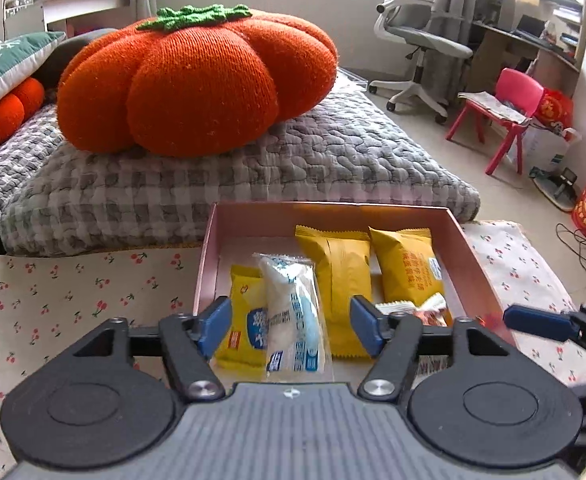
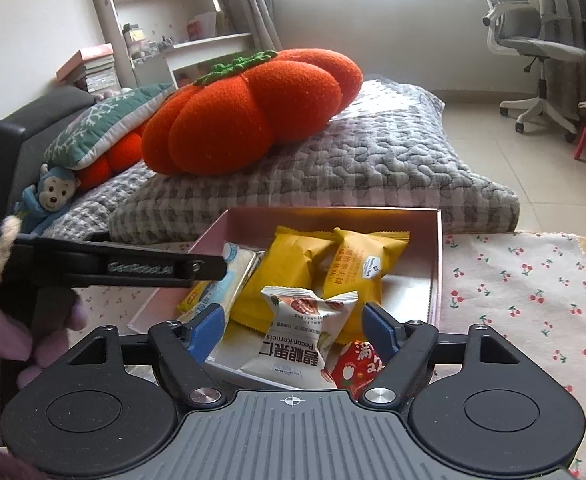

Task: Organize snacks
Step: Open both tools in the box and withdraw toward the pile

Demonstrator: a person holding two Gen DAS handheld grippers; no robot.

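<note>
Both grippers hang over the pink box point(image 1: 477, 264) on the cherry cloth point(image 1: 73, 288). Left gripper point(image 1: 291, 326) is spread, a white pack point(image 1: 293, 316) lies under the gap, not pinched. Right gripper point(image 2: 293, 330) also spread, the pecan pack point(image 2: 305, 328) betw. its fingers, loose. Two yellow packs point(image 2: 313, 268) lie inside the box, w/ a red one point(image 2: 359, 366) near the front.

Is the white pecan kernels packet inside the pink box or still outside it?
Inside. The right wrist view shows the pecan kernels packet lying within the pink box walls, leaning on the yellow packets.
</note>
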